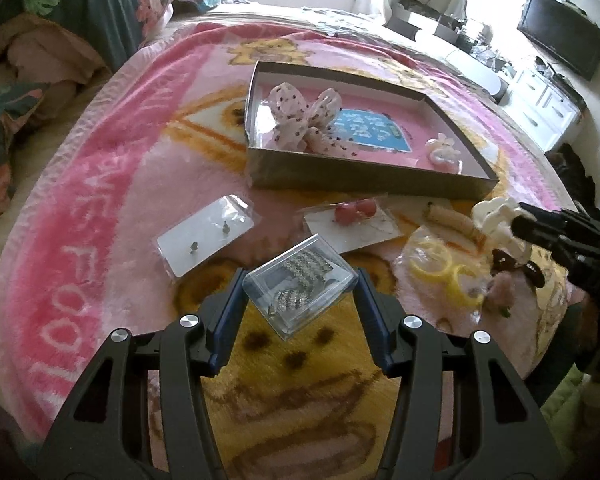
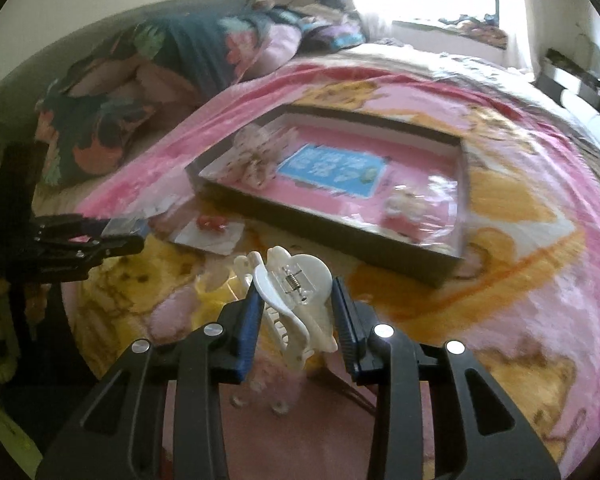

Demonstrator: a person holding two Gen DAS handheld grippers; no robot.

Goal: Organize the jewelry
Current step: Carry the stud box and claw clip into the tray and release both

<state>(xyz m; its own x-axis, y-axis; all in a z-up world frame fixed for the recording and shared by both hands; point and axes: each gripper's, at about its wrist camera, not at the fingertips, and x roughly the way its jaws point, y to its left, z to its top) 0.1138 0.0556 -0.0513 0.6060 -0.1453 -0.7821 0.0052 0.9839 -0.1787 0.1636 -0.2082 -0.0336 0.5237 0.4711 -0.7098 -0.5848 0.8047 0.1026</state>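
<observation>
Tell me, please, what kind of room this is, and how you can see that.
Most likely a bedroom in a home. The work surface is a bed covered by a pink plush blanket, with floral pillows at its head, and a flat-screen television over a white cabinet by the wall.

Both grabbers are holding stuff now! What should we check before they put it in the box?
1. Left gripper has the clear case between its fingers: ok; the right view shows it lifted off the blanket.
2. Right gripper grips the white hair claw: ok, though held near one end.
3. Free room in the box: ok, pink floor bare between the spotted bow and the small pink-white piece.
4. Grippers apart from each other: ok.
5. Case lid shut: cannot tell.
6. Earring cards out of the way: ok.
</observation>
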